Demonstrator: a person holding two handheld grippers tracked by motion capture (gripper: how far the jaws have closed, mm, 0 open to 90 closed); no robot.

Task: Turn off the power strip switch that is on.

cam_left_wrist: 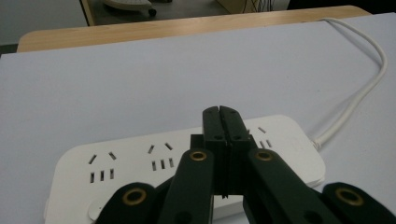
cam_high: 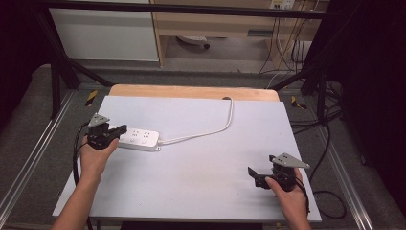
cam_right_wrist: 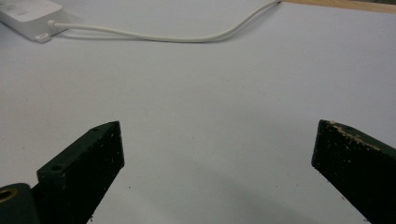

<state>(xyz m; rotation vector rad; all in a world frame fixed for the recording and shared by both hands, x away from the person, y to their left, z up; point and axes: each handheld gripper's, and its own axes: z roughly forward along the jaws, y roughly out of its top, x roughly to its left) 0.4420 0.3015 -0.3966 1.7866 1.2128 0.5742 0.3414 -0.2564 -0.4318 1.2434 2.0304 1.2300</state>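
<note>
Left gripper (cam_high: pixel 113 132) is seen clenched, its two black jaws pressed flat together with nothing caught between them. It is held over the near-left end of the white power strip (cam_high: pixel 139 139); in the left gripper view the joined tips (cam_left_wrist: pixel 219 116) are placed above the strip's top face (cam_left_wrist: pixel 140 161), between socket groups; contact cannot be confirmed. The strip is laid flat near the left edge of the table, its long side roughly parallel to the front edge. Its white cord (cam_high: pixel 210 132) is run from the right end, curved up and back, and passed over the far edge.

Right gripper (cam_high: pixel 256 173) is held released, jaws set wide apart with only bare surface between them (cam_right_wrist: pixel 215 154), near the right front corner, well apart from the strip.

Broad open surface is noted between the two grippers and along the front edge. The table top (cam_high: pixel 201 167) is covered by a pale grey-white sheet; a strip of wood (cam_high: pixel 191 91) is exposed at the far edge. A black frame (cam_high: pixel 182 8) is set around the table, with grey floor, loose cables (cam_high: pixel 330 143) at right and light wooden furniture (cam_high: pixel 210 24) beyond.
</note>
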